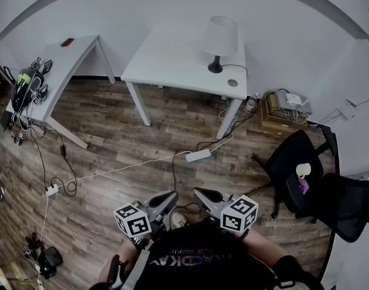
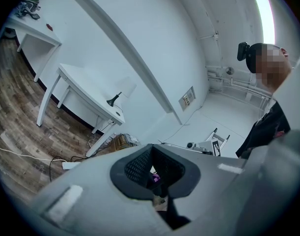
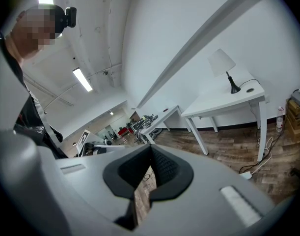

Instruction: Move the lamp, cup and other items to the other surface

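Presently, by the head view: the lamp (image 1: 220,41) stands upright at the far right corner of the white table (image 1: 166,59), and its cord (image 1: 238,66) runs off that table's right edge. A small round thing (image 1: 232,83) lies on the table just in front of the lamp; I cannot tell what it is. A white cup (image 1: 302,170) sits on the black chair (image 1: 291,154), well to the right of the table and nearer me, with a purple thing (image 1: 303,186) just beside it. A second table (image 1: 72,56) stands to the left of the white table. My left gripper (image 1: 168,198) and right gripper (image 1: 202,193) hang close to my body, well short of the table.

Left gripper view: my left gripper (image 2: 150,149) has its jaws closed tip to tip, with nothing between them. The lamp (image 2: 121,92) is small on the table, and its shade melts into the white wall.

Right gripper view: my right gripper (image 3: 150,149) is likewise closed and empty. The lamp (image 3: 223,65) reads clearly at the table's right end.

Assessment: the lamp looks light but top-heavy, and its shade looks soft and easily dented. I would grip the thin stem just above the base and mind the cord, whose plug end is out of sight. The cup looks rigid, smooth and breakable, so I would take it by the wall at the rim. Its handle side is too small to read.
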Available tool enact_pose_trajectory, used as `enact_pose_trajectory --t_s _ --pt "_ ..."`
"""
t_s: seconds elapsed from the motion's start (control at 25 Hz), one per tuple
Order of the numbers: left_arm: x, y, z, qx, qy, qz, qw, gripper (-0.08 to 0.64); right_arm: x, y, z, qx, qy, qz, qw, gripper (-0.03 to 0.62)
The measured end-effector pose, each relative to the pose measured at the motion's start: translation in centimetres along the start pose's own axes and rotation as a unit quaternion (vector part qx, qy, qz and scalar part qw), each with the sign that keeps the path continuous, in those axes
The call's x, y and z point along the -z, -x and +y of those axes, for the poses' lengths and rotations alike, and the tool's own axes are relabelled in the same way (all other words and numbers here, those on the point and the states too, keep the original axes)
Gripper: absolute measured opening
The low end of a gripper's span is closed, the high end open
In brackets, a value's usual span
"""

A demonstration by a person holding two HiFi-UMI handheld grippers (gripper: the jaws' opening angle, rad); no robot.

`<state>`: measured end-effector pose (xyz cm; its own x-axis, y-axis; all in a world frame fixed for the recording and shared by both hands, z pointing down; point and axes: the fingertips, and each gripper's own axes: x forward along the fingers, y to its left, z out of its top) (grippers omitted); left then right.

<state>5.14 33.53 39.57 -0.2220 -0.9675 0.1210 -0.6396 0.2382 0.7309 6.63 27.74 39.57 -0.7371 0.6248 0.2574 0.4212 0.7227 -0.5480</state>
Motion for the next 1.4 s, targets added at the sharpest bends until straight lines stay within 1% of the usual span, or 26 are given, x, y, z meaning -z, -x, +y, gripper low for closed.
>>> enact_pose_trajectory --t_s 0.2,0.4,0.56,0.64,0.76,0.96,1.16,1.28,1.4 --pt "0.1 -0.7 -0.1 0.001 0.013 0.002 0.9999 0.003 -0.3 0.7 -0.6 0.008 -0.007 -0.004 1.0 0.005" --pt "0.4 -2.7 -0.3 0.004 0.019 0.016 0.9997 0.003 -1.3 2.6 -2.7 0.032 -0.027 -0.021 0.999 0.005" --pt "1.2 -5.6 -1.0 0.01 0.028 0.033 0.999 0.003 -2.4 5.1 -4.9 0.054 -0.039 -0.038 0.997 0.005" --pt "1.6 -7.6 -1.4 0.018 0.031 0.038 0.9986 0.003 -3.0 6.7 -6.7 0.065 -0.046 -0.045 0.996 0.005" --pt "1.6 -11.0 -2.2 0.018 0.035 0.046 0.9982 0.003 -4.0 9.0 -9.9 0.077 -0.061 -0.049 0.994 0.005" --pt "1.9 -17.3 -3.6 0.012 0.032 0.051 0.9981 0.003 -6.2 12.8 -15.3 0.074 -0.073 -0.056 0.993 0.005" --pt "1.6 -22.8 -4.6 -0.008 0.031 0.053 0.9981 0.003 -8.2 15.7 -20.3 0.066 -0.08 -0.056 0.993 0.005" --pt "1.5 -24.9 -4.5 -0.024 0.036 0.051 0.9978 0.003 -9.1 16.9 -22.9 0.065 -0.083 -0.056 0.993 0.005" --pt "1.3 -26.6 -4.4 -0.03 0.04 0.052 0.9974 0.003 -10.0 17.4 -24.7 0.065 -0.088 -0.061 0.992 0.006"
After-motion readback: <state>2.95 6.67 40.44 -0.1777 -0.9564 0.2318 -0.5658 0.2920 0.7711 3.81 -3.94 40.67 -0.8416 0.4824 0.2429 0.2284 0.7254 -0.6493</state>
